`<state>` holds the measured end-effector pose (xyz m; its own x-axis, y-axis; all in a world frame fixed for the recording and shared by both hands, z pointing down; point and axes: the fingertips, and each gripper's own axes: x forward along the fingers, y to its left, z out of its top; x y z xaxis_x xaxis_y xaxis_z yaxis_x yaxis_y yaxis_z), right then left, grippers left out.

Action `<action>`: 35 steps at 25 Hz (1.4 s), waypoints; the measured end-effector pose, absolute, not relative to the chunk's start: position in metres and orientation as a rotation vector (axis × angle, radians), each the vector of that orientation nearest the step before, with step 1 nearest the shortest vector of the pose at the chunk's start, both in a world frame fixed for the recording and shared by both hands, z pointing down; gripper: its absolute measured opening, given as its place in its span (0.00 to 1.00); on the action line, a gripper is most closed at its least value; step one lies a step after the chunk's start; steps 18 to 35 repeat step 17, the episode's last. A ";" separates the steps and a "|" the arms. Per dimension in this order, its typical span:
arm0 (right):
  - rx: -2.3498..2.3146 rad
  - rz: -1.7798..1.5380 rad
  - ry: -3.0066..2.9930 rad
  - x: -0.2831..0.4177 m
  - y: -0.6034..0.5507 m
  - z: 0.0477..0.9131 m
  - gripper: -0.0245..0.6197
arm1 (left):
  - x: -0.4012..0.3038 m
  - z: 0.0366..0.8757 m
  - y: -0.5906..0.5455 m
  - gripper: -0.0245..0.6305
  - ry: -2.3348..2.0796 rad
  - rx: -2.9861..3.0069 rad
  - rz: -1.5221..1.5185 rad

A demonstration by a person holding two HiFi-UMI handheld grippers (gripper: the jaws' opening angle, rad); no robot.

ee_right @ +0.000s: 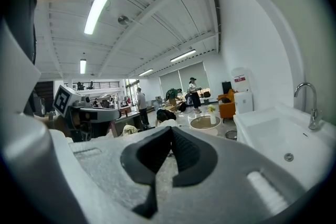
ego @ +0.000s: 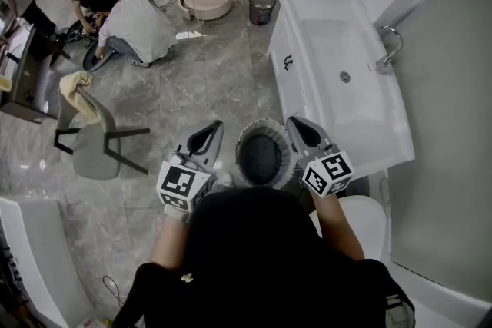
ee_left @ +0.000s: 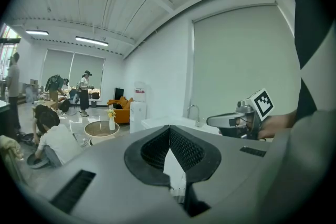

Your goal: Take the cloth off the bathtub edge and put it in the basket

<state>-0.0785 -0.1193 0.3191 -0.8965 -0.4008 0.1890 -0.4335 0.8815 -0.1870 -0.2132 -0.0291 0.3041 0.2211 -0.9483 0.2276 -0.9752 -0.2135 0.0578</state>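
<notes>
Tiled floor [ego: 215, 81]; basket [ego: 244, 144] beside bathtub [ego: 323, 34]; left hand-held gripper [ego: 214, 127], right hand-held gripper [ego: 296, 123] closed.

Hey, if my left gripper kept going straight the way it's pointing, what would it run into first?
Most likely the white bathtub: in the left gripper view its rim lies straight ahead of the left gripper, tongs shut, with nothing nearer in line. Depth is unclear.

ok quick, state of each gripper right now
left gripper: closed, jaws together, nothing held
right gripper: closed, jaws together, nothing held
</notes>
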 end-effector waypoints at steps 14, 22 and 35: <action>0.669 0.360 -2.892 -0.073 -0.120 0.327 0.03 | -0.211 0.309 -0.029 0.06 -1.835 2.287 0.221; 0.670 0.362 -2.892 -0.074 -0.123 0.327 0.03 | -0.211 0.309 -0.033 0.06 -1.836 2.286 0.222; 0.670 0.362 -2.892 -0.074 -0.123 0.327 0.03 | -0.211 0.309 -0.033 0.06 -1.836 2.286 0.222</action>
